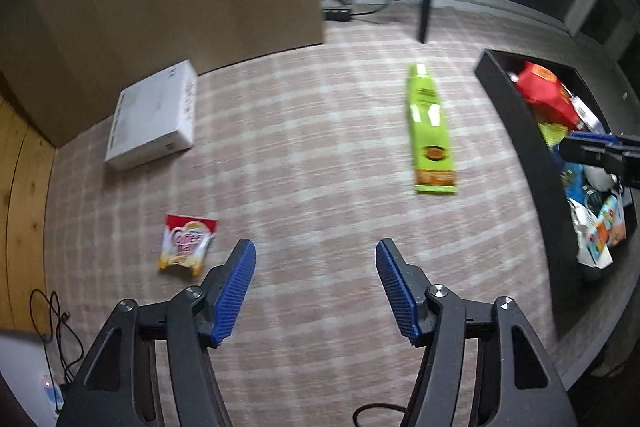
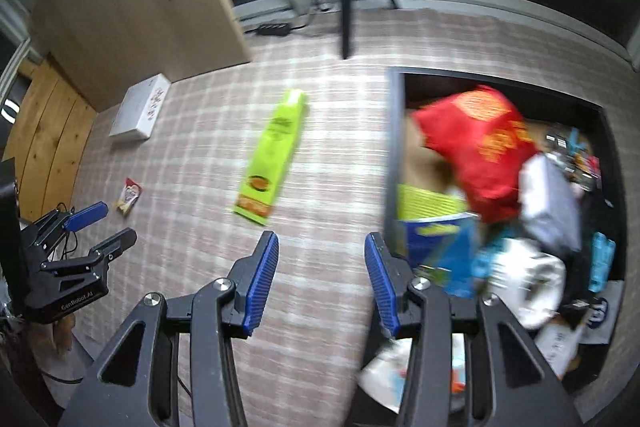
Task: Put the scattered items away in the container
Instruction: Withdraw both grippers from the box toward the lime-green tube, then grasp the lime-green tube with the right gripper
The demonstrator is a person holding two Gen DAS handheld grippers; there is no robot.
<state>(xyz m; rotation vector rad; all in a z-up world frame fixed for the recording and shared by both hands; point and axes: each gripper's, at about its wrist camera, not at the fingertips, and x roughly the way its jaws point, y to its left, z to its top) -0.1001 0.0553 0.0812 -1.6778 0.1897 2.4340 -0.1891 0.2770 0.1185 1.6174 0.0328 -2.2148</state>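
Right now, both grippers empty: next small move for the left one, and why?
Probably ease the left gripper left and down onto the Coffee-mate sachet. Its jaws stand open with nothing between them, and the sachet lies loose on the carpet just left of its left finger. The green packet lies farther off; the container already holds items.

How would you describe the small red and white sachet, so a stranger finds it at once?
Start on the pink checked carpet, at the flat white box beside the wooden panel. Nearer lies the small red and white sachet; unlike the long green packet, it is short and crumpled.
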